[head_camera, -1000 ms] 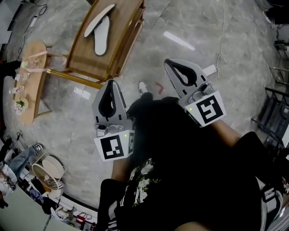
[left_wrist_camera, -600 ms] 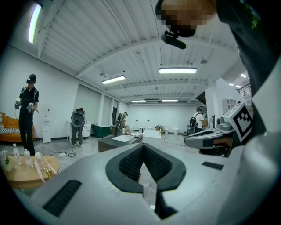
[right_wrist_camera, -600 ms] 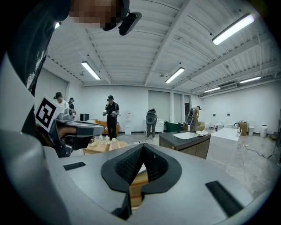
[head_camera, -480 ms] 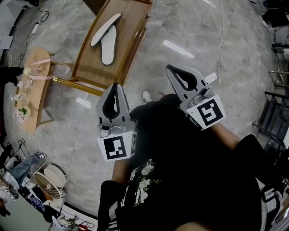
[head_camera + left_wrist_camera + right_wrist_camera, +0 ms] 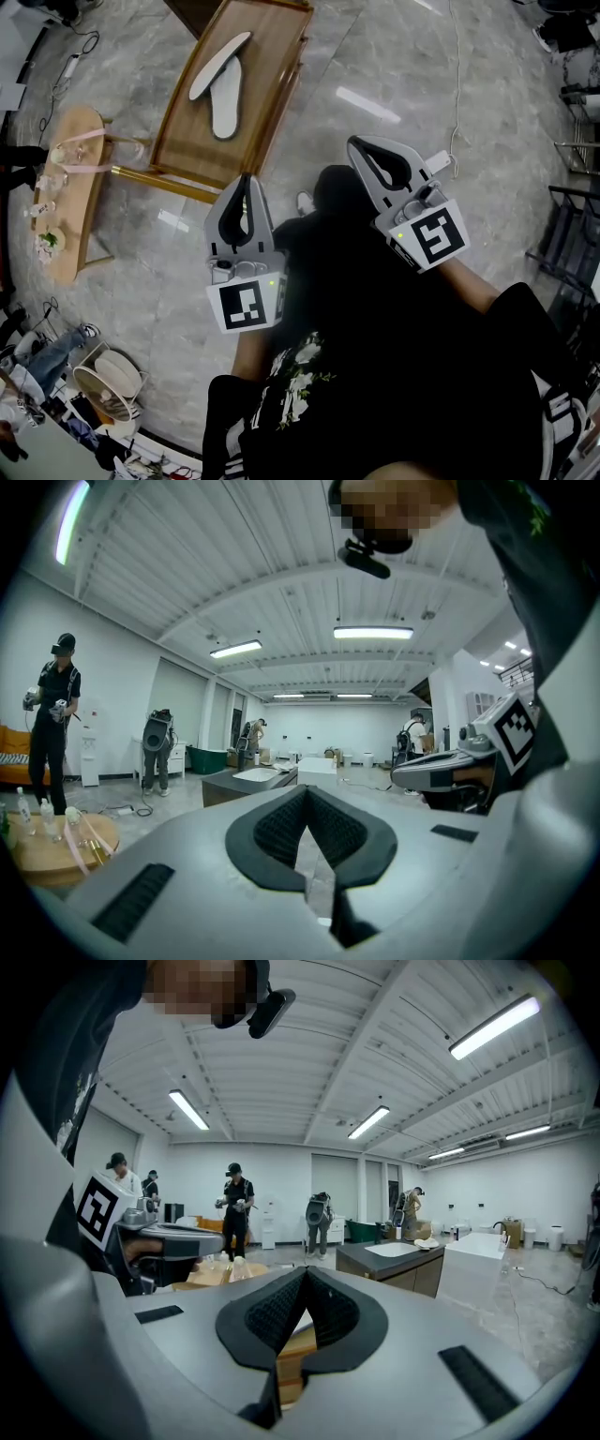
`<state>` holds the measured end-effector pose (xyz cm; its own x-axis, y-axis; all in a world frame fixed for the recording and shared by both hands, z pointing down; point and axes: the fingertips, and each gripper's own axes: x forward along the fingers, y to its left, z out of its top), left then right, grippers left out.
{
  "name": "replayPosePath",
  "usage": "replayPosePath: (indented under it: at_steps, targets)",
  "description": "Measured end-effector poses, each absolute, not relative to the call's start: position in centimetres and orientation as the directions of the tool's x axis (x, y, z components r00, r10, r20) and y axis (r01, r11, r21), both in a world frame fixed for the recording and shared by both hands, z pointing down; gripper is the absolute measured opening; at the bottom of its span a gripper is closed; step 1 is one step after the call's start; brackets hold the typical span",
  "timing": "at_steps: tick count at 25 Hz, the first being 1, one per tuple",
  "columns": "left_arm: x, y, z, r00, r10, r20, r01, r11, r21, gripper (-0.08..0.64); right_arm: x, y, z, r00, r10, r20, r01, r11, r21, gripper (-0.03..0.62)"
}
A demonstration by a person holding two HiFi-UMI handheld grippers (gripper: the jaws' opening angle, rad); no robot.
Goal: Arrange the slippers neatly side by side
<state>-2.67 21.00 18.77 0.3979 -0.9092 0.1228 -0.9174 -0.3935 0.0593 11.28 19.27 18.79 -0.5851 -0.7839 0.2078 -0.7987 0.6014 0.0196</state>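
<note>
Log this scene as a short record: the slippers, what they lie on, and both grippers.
slippers: two white ones, slanted slipper and straighter slipper, angled to each other, not side by side
surface: wooden table
left gripper: shut, empty, away from the slippers
right gripper: shut, empty, over the floor
nearby: side table with small bottles
task state: not begun

Oval wooden table (image 5: 67, 192) with small bottles (image 5: 44, 208) on marble floor (image 5: 394, 56)
</note>
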Motion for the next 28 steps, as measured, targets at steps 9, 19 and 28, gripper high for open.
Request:
replayPosePath:
  at_steps: [9, 19, 28]
  targets:
    - [-3.1, 20.7, 18.2, 0.401, -0.91, 0.11, -0.916, -0.395, 0.069, 0.002, 10.6, 18.7, 18.5, -0.589, -0.784, 0.196, -0.797, 0.604, 0.022, -0.003]
    - [-3.1, 19.5, 19.2, 0.417, -0.898, 0.141, -0.909, -0.412, 0.069, 0.002, 11.2, 17.9, 19.3, -0.562, -0.798, 0.217, -0.815, 0.579, 0.021, -0.003]
    - [-2.7, 17.2, 20.0, 0.372, -0.909, 0.191, -0.928, -0.364, 0.073, 0.002, 12.1, 14.4, 20.3, -0.594, -0.774, 0.222, -0.792, 0.61, 0.01, -0.003]
